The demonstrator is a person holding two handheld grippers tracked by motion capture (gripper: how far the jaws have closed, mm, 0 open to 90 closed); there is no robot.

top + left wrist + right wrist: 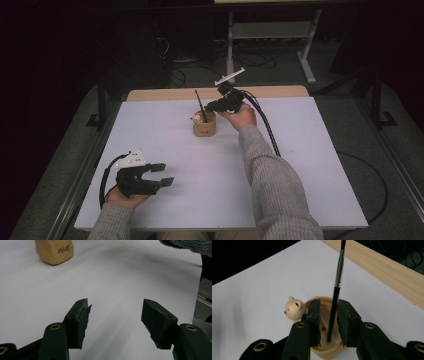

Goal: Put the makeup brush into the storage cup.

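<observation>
While the left gripper [162, 174] idles wide at seven o'clock, the right gripper [329, 320] brackets narrowly, perhaps pinching, the brush [337, 287]: light, stiff, slippery; grip mid-handle above the holder [325, 351].

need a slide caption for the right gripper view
Right gripper straddles a black brush standing in a tan holder with a bear head on its rim.

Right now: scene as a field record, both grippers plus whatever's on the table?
surface: white table
holder: tan bear-head pen holder, upright, far centre
contents: thin black brush standing in the holder
right gripper: over the holder, jaws either side of the brush, a gap showing
left gripper: open, holding nothing, near-left of table
</observation>
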